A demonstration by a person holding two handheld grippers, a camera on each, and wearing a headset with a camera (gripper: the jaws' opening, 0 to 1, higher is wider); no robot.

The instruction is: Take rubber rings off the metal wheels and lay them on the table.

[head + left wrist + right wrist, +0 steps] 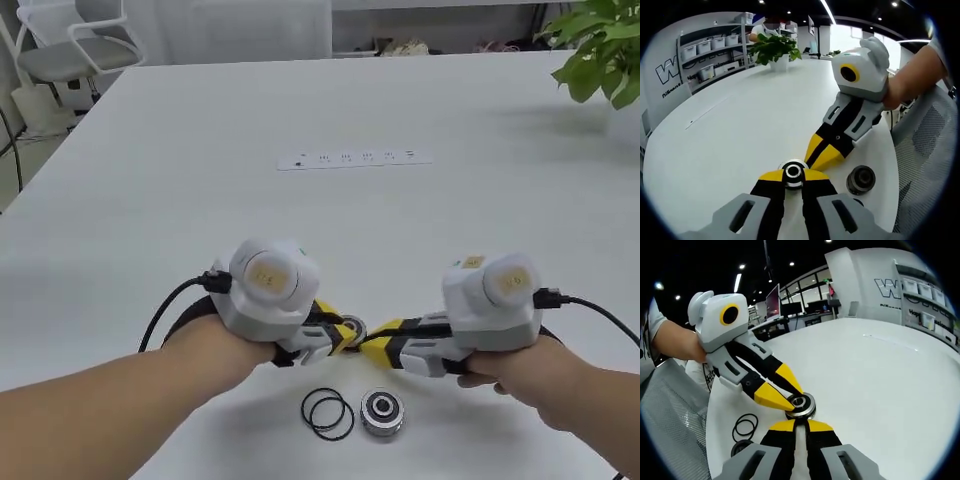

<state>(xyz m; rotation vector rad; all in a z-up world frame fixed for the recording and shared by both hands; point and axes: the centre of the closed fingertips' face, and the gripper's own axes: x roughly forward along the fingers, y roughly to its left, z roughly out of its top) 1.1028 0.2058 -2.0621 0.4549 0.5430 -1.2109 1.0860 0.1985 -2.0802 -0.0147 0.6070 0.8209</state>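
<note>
Now the left claw (793,176) clamps a metal wheel (801,404); the right claw (800,425), closed, touches its rim. Two rubber rings (328,412) lie by the worktop's (300,220) near edge.

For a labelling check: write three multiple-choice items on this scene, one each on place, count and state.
1. Where do the loose rings lie? A on a power strip; B beside the free wheel; C under a plant.
2. How many loose rings are on the table? A two; B four; C none.
3. The left gripper is: A open; B shut on a wheel; C shut on a cable.
Key: B, they lie right beside the free wheel; A, two black loops show; B, its fingers clamp the wheel.
</note>
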